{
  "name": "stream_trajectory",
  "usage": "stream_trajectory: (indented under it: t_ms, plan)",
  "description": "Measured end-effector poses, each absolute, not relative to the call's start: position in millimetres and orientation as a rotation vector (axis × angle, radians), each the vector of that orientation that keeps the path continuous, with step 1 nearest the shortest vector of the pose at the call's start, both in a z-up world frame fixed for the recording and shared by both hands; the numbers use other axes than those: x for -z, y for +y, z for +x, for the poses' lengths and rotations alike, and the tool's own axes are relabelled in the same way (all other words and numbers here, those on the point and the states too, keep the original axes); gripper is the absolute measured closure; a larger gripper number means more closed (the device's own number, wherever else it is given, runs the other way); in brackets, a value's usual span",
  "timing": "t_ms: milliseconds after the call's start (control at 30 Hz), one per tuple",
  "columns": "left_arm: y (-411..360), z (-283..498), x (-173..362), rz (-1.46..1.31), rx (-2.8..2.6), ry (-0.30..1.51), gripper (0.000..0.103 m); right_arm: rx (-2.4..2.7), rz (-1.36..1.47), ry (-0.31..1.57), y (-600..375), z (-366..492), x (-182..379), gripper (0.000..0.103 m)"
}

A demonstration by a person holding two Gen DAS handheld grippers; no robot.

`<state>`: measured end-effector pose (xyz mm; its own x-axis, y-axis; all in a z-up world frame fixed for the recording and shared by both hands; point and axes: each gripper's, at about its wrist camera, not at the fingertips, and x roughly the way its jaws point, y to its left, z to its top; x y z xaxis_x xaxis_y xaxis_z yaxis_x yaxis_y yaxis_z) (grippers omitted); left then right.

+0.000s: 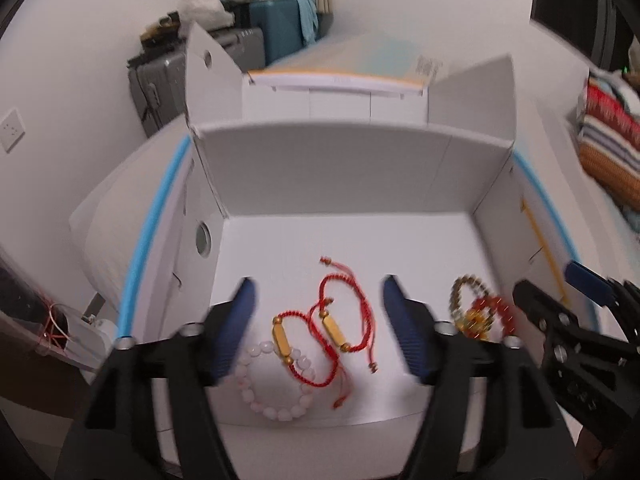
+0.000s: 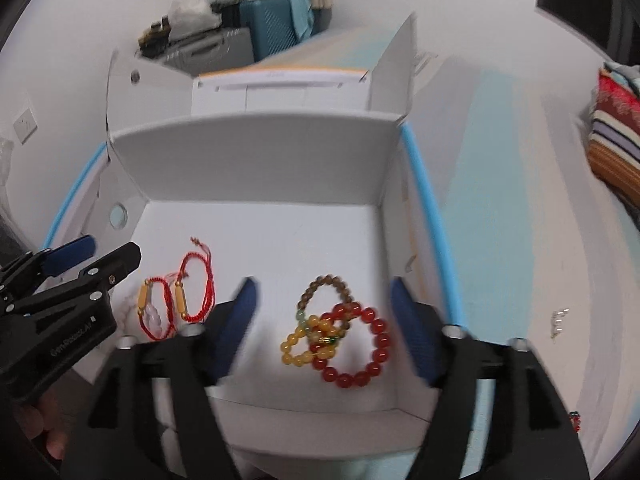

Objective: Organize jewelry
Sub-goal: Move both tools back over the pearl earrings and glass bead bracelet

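Two hand-held grippers hang over a white cardboard box (image 1: 320,176), and both have their fingers wide apart with nothing in them. The left hand-held gripper (image 1: 318,330) is above two red string bracelets (image 1: 340,316) with gold tubes, and a pink bead bracelet (image 1: 276,392) lies partly under one of them. The right hand-held gripper (image 2: 322,326) is above three bead bracelets: a red bead bracelet (image 2: 360,350), a yellow bead bracelet (image 2: 304,346) and a brown bead bracelet (image 2: 326,294). All of them lie on the floor of the box, near its front edge.

A pick could go wrong here. The three bead bracelets cross over each other, so lifting one may drag the others along. The red strings have thin loose tails that could slip between the fingers or snag on the pink beads. The pictures are a bit blurry, so the yellow and brown rings may be linked, or just stacked; I cannot tell.
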<state>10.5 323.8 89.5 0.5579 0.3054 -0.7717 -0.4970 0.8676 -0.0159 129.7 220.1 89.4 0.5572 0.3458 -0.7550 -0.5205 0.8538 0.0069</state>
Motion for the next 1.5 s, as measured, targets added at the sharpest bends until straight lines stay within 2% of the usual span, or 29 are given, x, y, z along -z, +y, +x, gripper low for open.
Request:
stream_trajectory:
  t_ms: [133, 267, 500, 733, 1133, 1500]
  plan:
    - [306.6, 9.0, -112.7, -0.223, -0.478, 0.793, 0.013, -0.487, -0.22, 0.78, 194.9, 125.2, -109.9, 0.013]
    - [282.5, 12.8, -133.7, -0.196, -0.457, 0.738, 0.006, -0.437, -0.196, 0.718, 154.5, 120.0, -130.5, 0.008]
    - [219.7, 39.3, -148.5, -0.143, -0.367, 0.708, 0.006, -0.34, -0.16, 0.678, 75.8, 114.4, -142.1, 0.008]
    - [142.5, 74.5, -144.0, -0.097, -0.231, 0.714, 0.006, -0.208, -0.116, 0.719, -17.0, 117.6, -124.0, 0.008]
    - [32.6, 145.0, -89.9, -0.029, -0.06, 0.806, 0.006, -0.083, -0.052, 0.819, -111.8, 122.6, -63.5, 0.008]
    - [-24.6, 192.9, -25.3, -0.034, 0.037, 0.891, 0.006, -0.068, -0.034, 0.926, -133.6, 125.6, -4.0, 0.008]
